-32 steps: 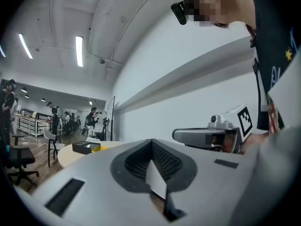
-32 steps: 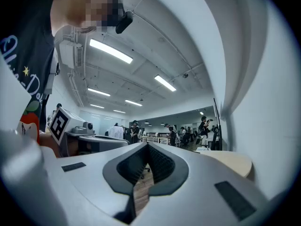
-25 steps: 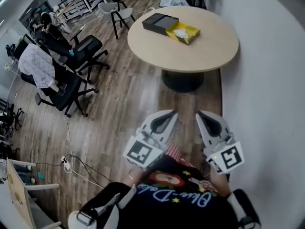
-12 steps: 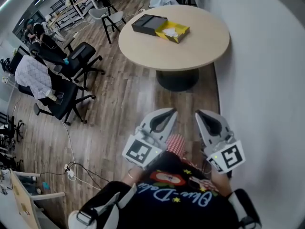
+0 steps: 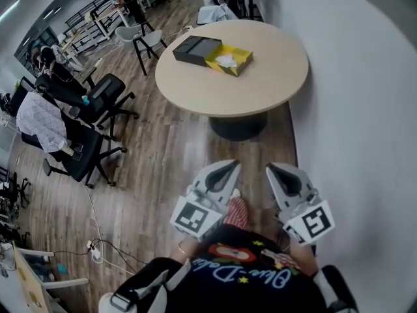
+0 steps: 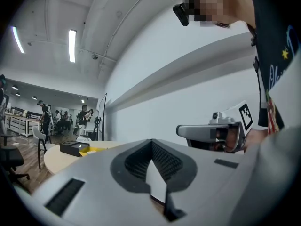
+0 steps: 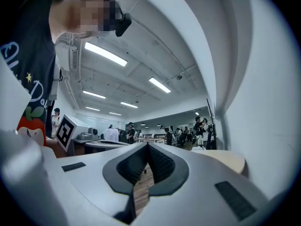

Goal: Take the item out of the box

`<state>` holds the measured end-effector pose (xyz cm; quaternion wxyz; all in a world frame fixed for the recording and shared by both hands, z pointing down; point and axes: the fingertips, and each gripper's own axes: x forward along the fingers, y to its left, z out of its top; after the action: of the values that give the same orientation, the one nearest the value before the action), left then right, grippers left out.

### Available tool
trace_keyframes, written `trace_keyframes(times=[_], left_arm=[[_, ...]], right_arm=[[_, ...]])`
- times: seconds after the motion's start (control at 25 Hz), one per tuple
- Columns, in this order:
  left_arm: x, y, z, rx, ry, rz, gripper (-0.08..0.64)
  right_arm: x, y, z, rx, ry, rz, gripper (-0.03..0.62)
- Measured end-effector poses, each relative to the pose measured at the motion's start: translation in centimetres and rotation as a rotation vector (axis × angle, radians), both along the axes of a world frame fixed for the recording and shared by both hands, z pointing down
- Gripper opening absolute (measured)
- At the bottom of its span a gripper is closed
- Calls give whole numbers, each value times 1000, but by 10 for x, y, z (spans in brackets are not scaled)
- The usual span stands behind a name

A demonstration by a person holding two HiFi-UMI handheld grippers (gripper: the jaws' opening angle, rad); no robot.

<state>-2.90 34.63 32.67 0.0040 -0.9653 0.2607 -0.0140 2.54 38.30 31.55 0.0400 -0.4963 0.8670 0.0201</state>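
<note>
On the far side of a round wooden table (image 5: 260, 77) lies an open yellow box (image 5: 229, 59) with something white inside, next to its black lid (image 5: 195, 47). From the left gripper view the box (image 6: 89, 149) and lid (image 6: 71, 148) are small and far off. My left gripper (image 5: 229, 167) and right gripper (image 5: 273, 168) are held close to the person's body, well short of the table, both shut with nothing between the jaws. The left gripper view also catches the right gripper (image 6: 181, 131) alongside.
A grey wall (image 5: 365, 109) runs along the right. Black office chairs (image 5: 98, 103) stand to the left on the wooden floor (image 5: 163, 168), one with a checked garment. Cables (image 5: 104, 230) lie on the floor at lower left. People (image 7: 200, 126) stand in the background.
The table and box have shifted left and slightly nearer in the head view. Both grippers stay shut and have risen a little in the frame.
</note>
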Motion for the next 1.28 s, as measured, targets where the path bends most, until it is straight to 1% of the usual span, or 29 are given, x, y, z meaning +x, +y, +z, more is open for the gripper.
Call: trace_keyframes(times=[0.08,0.28,0.4,0.52,0.6,0.64,0.76,0.84,1.0,1.28], left_arm=[[5,-16,1,-6,5,4,-14],[21,-59,-2,15,30,20,-14],[22,-84,1,5,23,18,-14],[23,-105,3,-18,24,26,-14],[22,-117,0,-21,26,26,-14],[21,-125,-1,-21,27,26,-14],[19,-150,-2,-13,43,26,-14],[18,-164,-1,-21,57,25,-14],[15,-185,-6,-28,75,34,-14],[4,-221,-2,-45,100,30,-14]], right_arm=[[5,-13,-2,3,4,4,-5],[24,-57,3,-8,32,29,-5],[20,-81,-3,10,62,5,-5],[19,-104,-8,9,45,3,-5],[18,-117,-13,6,26,6,-5],[18,-124,-14,6,30,8,-5],[17,-145,-10,7,67,4,-5],[15,-157,-10,3,71,5,-5],[15,-176,-10,-16,117,20,-5],[7,-211,-16,-27,134,36,-3]])
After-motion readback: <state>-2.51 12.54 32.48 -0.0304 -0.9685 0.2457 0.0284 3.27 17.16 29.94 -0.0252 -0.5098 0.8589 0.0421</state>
